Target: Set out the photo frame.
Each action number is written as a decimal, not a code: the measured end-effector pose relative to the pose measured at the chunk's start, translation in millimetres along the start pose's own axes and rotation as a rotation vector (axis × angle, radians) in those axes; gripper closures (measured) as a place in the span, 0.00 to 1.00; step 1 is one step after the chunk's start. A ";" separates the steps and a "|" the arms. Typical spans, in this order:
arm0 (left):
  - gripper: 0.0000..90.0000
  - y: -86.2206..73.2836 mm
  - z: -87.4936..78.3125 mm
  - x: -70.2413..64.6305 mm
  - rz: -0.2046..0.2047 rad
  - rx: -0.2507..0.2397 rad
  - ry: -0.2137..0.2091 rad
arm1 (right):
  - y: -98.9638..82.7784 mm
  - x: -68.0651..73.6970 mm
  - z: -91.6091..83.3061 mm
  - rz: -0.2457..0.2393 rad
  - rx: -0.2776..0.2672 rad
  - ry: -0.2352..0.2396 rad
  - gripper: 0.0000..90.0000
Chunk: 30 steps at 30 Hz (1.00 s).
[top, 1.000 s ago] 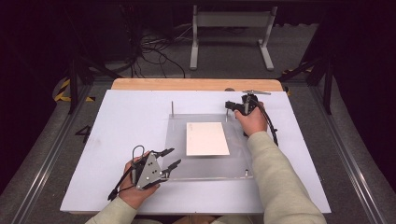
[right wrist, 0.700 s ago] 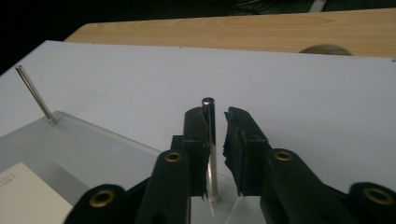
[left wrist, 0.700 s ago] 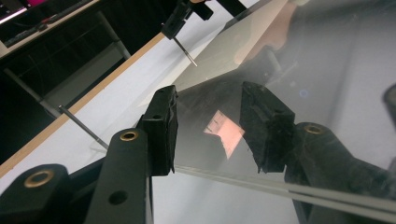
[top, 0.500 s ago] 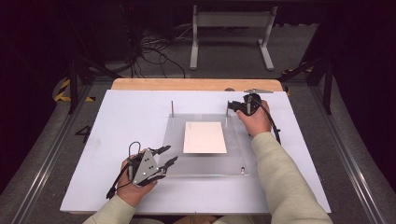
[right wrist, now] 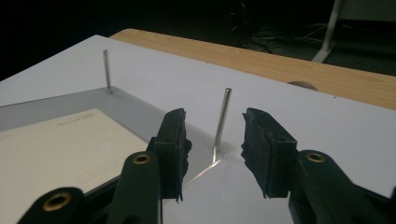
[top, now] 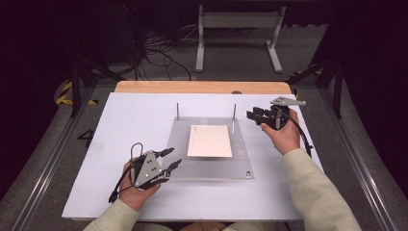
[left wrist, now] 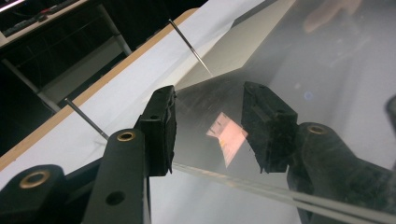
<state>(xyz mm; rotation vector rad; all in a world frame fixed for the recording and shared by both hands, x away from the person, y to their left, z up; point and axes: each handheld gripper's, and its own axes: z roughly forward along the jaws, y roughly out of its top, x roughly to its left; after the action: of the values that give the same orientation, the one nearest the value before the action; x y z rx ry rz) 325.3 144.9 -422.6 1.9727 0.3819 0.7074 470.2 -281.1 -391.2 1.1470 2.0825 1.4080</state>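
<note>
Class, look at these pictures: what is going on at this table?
A person works at a white table with a two-jaw tool in each hand. A clear plate lies on it with a pale card on top and thin metal pins at its far corners. The right tool, its jaws just opening, is empty beside the far right pin. The left tool sits open at the plate's near left edge, not gripping it.

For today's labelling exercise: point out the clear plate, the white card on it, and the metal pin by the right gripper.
clear plate (top: 243,159), high view, bare right margin.
white card (top: 209,141), high view, its middle.
metal pin (right wrist: 222,121), right gripper view, mid-shaft.
</note>
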 end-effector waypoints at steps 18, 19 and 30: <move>0.59 -0.3 -1.9 4.1 -0.013 0.013 0.007 | -15.0 52.0 -81.9 -0.239 -0.048 0.131 0.49; 0.59 -0.2 -2.0 4.1 -0.013 0.015 0.007 | -16.1 54.8 -85.6 -0.250 -0.058 0.134 0.46; 0.58 -0.2 -2.1 4.1 -0.017 0.016 0.007 | -34.9 77.6 -115.4 -0.307 -0.067 0.157 0.35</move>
<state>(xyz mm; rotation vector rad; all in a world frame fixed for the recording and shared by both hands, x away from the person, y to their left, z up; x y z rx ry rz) 327.2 148.6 -420.6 1.9803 0.4093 0.7031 330.1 -293.3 -362.9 0.6734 2.1857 1.4414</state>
